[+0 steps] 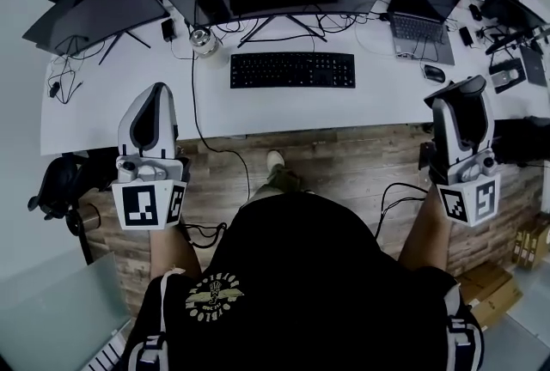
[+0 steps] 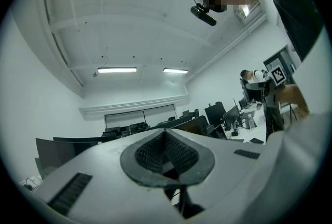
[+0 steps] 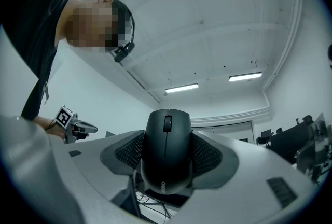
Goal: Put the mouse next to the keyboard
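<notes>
We have the mouse [image 3: 167,150] clamped between the jaws of our right tongs [image 1: 460,103], so the pick-up is done. Our left tongs [image 2: 166,153] have their jaws together with nothing between them. Both tongs point up at the ceiling and sit short of the desk [image 1: 369,107] edge, over the floor. The keyboard [image 1: 292,69] lies on the desk ahead of us, between the two tongs and well apart from the right ones, off to their left. We judge that carrying the mouse forward and leftward, setting it down beside the keyboard and letting go all remain to be done.
</notes>
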`<state>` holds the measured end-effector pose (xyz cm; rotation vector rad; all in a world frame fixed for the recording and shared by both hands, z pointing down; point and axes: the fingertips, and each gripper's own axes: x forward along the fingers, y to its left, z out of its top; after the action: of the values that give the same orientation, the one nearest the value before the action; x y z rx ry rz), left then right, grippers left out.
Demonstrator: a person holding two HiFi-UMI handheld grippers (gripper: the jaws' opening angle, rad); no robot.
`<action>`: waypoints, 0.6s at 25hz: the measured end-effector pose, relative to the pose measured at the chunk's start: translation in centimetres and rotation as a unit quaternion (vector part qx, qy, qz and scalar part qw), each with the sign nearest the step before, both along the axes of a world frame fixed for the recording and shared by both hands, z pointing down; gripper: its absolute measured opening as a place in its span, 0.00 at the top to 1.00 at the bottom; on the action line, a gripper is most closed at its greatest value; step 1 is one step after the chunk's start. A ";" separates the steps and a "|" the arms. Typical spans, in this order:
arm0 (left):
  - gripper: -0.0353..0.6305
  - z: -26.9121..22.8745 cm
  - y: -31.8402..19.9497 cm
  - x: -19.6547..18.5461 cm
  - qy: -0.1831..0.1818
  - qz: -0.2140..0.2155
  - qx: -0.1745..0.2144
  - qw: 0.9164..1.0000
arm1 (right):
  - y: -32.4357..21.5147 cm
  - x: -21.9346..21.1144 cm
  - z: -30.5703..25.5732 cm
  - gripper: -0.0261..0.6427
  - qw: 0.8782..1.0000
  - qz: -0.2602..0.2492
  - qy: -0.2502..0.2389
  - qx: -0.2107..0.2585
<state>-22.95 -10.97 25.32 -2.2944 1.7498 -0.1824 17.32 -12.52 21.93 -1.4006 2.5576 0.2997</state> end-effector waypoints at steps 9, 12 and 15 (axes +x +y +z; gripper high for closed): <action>0.94 -0.7 -3.9 -1.8 0.005 0.018 0.009 1.000 | -2.7 -2.1 -1.1 0.54 1.000 0.014 0.009 0.005; 0.94 -1.1 -5.5 -2.5 0.004 0.026 0.012 1.000 | -3.5 -2.8 -2.0 0.54 1.000 0.023 0.014 0.011; 0.94 -1.2 -6.6 -3.4 0.006 0.034 0.013 0.999 | -4.1 -3.9 -2.9 0.54 0.999 0.029 0.019 0.020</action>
<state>-26.38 -17.61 24.12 -2.3372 1.6672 -0.1335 13.40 -16.58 19.00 -1.4712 2.5285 0.3889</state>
